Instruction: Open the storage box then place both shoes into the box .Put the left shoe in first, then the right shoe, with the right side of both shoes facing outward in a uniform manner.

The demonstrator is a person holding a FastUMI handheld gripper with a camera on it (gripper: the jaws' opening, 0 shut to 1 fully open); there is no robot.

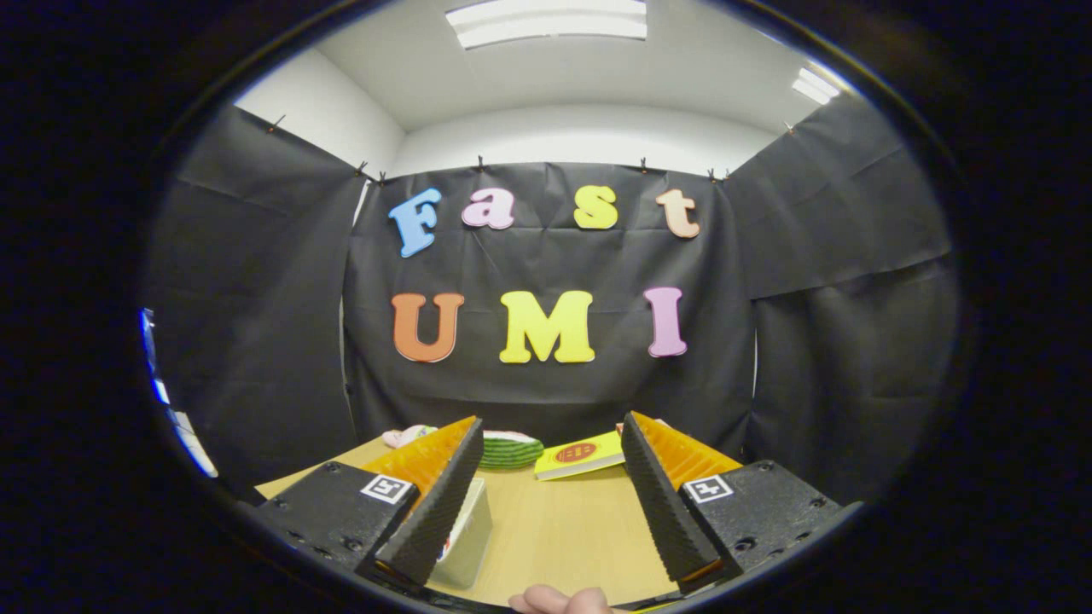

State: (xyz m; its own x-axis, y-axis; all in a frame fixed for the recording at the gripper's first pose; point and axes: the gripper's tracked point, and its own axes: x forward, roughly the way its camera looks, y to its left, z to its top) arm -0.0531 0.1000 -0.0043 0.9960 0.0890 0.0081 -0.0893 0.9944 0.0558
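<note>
My jaws stand wide apart, gripping nothing, above the tabletop [554,529]; a pale box [467,537] sits just beside the left finger, lid state unclear; no shoes identifiable; progress cannot be judged from here.

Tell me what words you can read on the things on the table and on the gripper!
On the yellow box: a red oval mark, too blurred to read.
On the white box beside one finger: a bit of coloured print, mostly hidden, unreadable.
On the gripper, open above the table: two square black-and-white markers, patterns only, no words.
So nothing here can be read.
</note>
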